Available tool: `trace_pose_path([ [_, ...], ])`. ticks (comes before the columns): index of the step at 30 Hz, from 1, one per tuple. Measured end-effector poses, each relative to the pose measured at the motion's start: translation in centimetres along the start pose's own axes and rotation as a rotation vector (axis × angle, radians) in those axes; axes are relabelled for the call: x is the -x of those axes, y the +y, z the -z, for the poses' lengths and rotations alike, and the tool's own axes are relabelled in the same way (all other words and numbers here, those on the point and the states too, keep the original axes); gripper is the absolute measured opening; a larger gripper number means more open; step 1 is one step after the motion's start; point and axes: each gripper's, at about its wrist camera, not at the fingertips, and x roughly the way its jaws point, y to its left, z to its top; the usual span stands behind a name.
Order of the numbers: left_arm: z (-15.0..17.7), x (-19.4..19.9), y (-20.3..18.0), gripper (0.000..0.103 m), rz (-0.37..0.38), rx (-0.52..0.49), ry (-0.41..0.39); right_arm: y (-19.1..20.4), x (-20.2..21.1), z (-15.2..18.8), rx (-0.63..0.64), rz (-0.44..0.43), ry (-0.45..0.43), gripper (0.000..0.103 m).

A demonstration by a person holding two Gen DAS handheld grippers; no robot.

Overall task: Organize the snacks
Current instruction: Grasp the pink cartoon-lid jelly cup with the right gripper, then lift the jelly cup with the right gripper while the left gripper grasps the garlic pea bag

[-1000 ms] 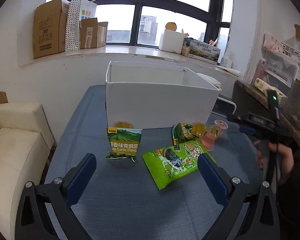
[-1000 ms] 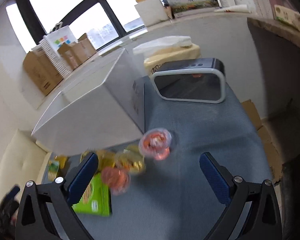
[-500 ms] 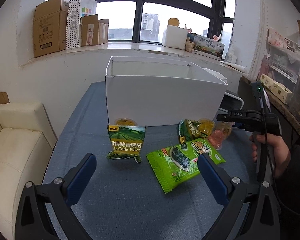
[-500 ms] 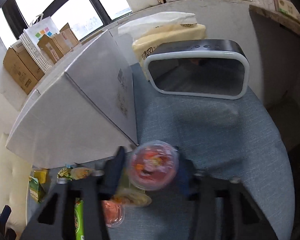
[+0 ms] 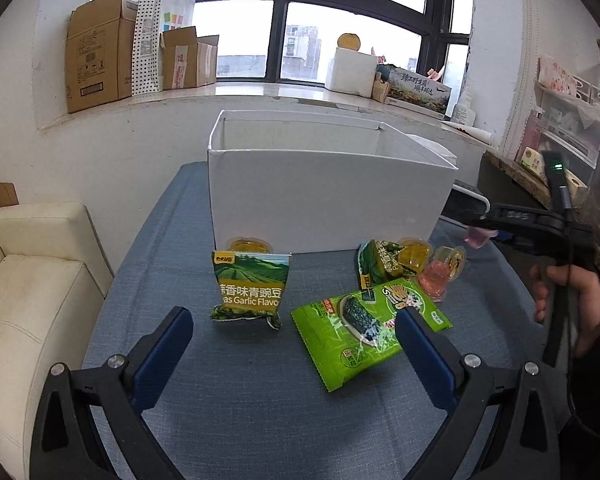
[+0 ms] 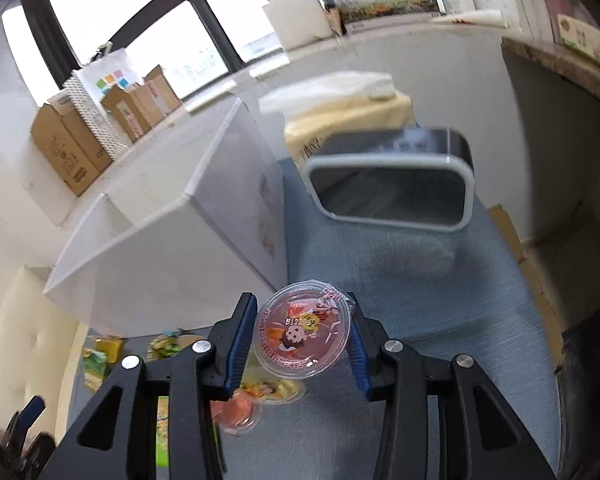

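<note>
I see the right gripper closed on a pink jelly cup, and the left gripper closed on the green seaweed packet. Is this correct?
Not entirely. The right gripper is closed on the pink jelly cup, but the left gripper is open and empty. The left wrist view shows the green seaweed packet lying flat on the blue table.

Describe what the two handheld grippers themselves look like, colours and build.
Both the left gripper and right gripper have black skeletal frames with triangular cutouts, silver screws and blue finger pads. The right handle carries a green light and a black cable.
</note>
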Motion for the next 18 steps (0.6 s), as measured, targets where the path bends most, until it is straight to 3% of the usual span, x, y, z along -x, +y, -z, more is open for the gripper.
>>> trace_pose_path([
  [8, -0.4, -0.1, -0.1, 0.103, -0.012, 0.000, -0.003, 1.8, 5.2, 0.9, 0.076, -0.068, -0.038, 0.046],
  [18, -1.6, -1.6, 2.2, 0.103, -0.047, 0.029, 0.005, 2.8, 10.3, 6.0, 0.126, -0.185, -0.029, 0.046],
])
